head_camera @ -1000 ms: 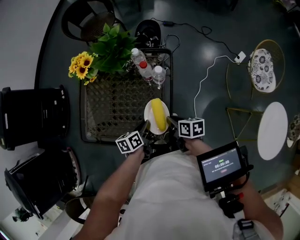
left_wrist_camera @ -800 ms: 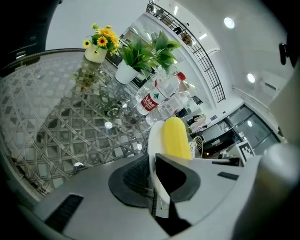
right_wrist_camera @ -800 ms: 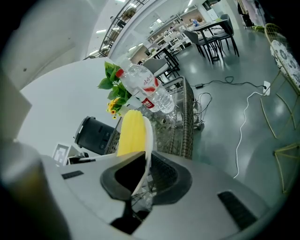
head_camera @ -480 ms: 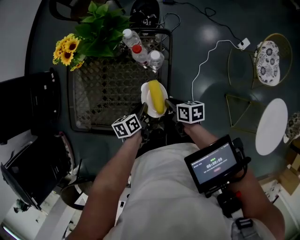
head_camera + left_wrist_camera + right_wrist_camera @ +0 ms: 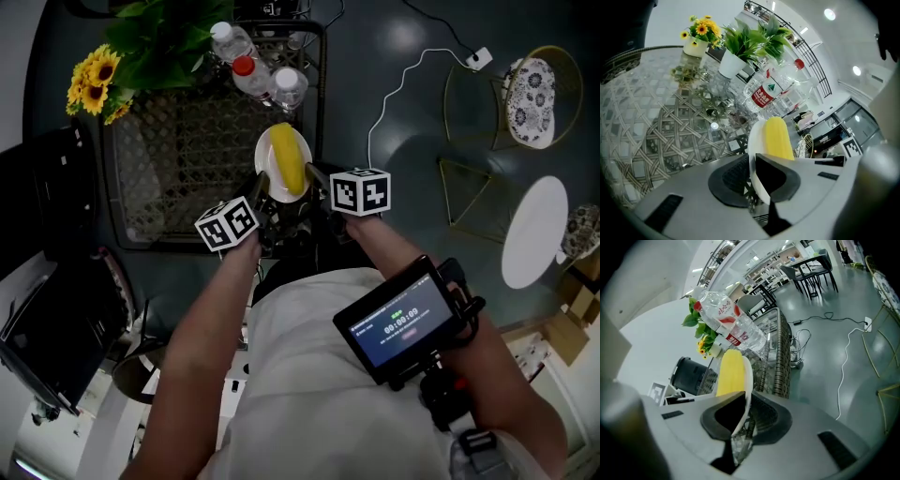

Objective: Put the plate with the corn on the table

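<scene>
A white plate carrying a yellow corn cob is held over the near right part of the woven, glass-topped table. My left gripper is shut on the plate's left rim, and my right gripper is shut on its right rim. In the left gripper view the plate rim runs between the jaws of the left gripper, with the corn just beyond. The right gripper view shows the right gripper clamping the rim beside the corn. Whether the plate touches the table I cannot tell.
Three water bottles stand close beyond the plate at the table's far right. Sunflowers and a green plant occupy the far left. Dark seats flank the table's left. A white round table, wire stools and a cable lie right.
The plate, held by both grippers, has moved forward over the table and now sits closer to the water bottles. Both grips are unchanged.
</scene>
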The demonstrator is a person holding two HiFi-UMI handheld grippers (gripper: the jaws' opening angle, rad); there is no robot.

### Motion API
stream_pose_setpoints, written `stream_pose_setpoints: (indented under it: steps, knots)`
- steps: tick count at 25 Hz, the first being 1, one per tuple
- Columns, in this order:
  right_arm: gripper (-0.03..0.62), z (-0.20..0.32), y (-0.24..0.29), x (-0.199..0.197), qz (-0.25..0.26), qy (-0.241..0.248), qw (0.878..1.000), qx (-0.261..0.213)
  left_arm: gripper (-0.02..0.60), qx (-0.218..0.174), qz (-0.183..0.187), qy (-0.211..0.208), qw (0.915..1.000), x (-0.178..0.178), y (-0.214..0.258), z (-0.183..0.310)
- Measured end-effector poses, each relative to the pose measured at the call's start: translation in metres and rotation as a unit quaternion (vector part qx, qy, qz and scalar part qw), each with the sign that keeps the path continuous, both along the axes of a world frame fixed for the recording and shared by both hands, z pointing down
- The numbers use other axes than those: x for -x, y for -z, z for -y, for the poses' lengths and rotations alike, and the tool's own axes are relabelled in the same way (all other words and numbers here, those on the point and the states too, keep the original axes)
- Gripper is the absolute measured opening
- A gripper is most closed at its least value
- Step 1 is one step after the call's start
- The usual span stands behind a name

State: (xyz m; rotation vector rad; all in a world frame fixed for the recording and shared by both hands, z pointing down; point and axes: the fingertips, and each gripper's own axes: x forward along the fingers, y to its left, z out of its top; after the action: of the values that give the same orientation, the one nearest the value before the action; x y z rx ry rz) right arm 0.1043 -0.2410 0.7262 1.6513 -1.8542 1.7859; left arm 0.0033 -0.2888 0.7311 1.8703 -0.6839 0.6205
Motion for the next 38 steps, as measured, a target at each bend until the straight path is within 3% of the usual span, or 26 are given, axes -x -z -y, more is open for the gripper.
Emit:
stream_pose_setpoints:
  steps: [13,31,38]
  knots:
    - [0.046,0.008,-0.022,-0.001,0.001,-0.008,1.0,0.015,0.049,-0.015,0.051,-0.017,0.9984,-0.002,-0.022,0.01]
    - [0.046,0.019,-0.03,0.001,-0.037,0.057,0.997,0.028,0.049,-0.038,0.108,-0.033,0.9929,-0.007,-0.027,0.021]
    - [0.049,0.021,-0.033,0.002,-0.052,0.085,0.995,0.022,0.051,-0.036,0.12,-0.014,0.992,-0.008,-0.028,0.021]
